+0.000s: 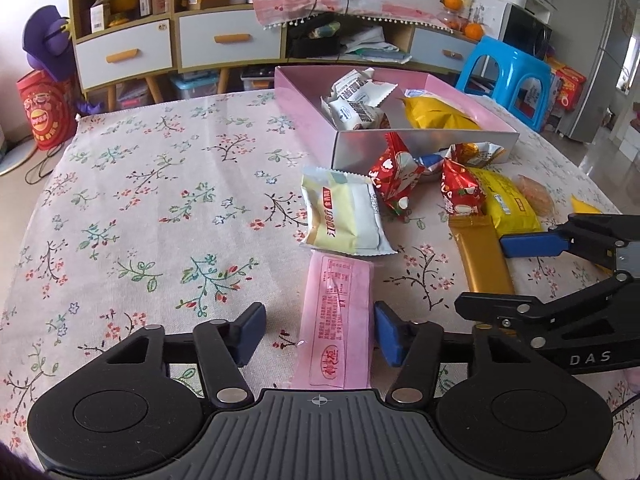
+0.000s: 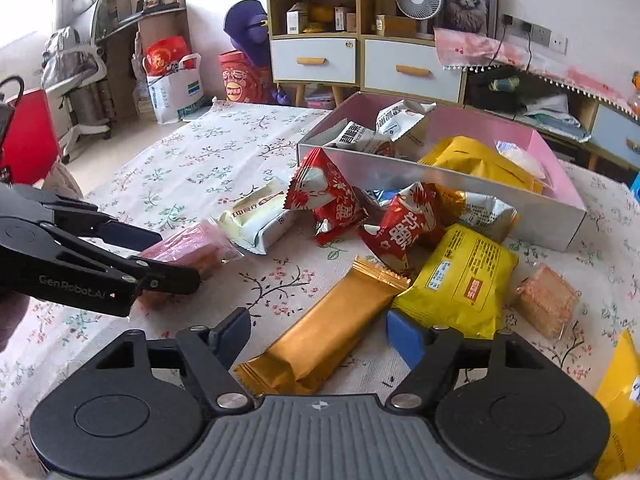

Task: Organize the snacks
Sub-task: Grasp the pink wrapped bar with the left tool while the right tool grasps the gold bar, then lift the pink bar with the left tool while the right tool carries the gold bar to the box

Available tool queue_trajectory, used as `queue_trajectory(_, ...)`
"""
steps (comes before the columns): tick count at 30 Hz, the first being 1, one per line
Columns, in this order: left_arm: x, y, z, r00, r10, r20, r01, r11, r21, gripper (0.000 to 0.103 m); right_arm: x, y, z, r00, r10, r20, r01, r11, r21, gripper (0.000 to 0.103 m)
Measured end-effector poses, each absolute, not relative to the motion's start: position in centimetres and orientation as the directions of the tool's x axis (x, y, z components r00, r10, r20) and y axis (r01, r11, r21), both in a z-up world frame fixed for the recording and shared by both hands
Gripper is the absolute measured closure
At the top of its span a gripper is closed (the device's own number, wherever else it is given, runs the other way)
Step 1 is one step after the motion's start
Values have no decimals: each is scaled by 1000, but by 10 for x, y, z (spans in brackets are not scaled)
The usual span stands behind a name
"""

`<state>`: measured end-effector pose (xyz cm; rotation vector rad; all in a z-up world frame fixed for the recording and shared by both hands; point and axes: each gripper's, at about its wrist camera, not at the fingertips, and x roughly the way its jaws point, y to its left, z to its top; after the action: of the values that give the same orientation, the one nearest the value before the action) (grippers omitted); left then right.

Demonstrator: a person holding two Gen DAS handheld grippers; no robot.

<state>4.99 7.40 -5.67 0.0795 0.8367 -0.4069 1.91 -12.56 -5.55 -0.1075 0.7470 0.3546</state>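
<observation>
Floral tablecloth (image 1: 160, 208) is bearing scattered snacks, the left gripper (image 1: 320, 330) straddling a pink bar (image 1: 334, 320) and the right gripper (image 2: 320, 334) straddling a gold bar (image 2: 320, 336), both spread, neither clamped.

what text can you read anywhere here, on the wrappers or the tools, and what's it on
"DAS": right hand-held gripper, on its arm in the left wrist view.
"GenRobot.AI": left hand-held gripper, on its arm in the right wrist view.
Pink snack bar: red print, too small to read.
Red triangle packets: large white characters, not legible to me.
Yellow packet: label blurred.
White packets in the pink box: bold dark characters, unclear.
</observation>
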Motion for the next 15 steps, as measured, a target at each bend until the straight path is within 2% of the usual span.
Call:
queue_trajectory(6, 48, 69, -57, 598, -316, -736, 393, 916, -75, 57, 13, -116, -56, 683, 248, -687, -384, 922, -48, 50)
queue_trajectory(9, 47, 68, -56, 598, -316, -737, 396, 916, -71, 61, 9, -111, -55, 687, 241, -685, -404, 911, -85, 62)
queue_trajectory(11, 47, 67, -56, 599, -311, -738, 394, 917, -67, 63, 8, -109, -55, 677, 255, -691, -426, 901, -84, 77)
queue_trajectory(15, 48, 68, -55, 600, -302, -740, 380, 922, -68, 68, 6, -107, -54, 666, 271, -695, -457, 885, -93, 84)
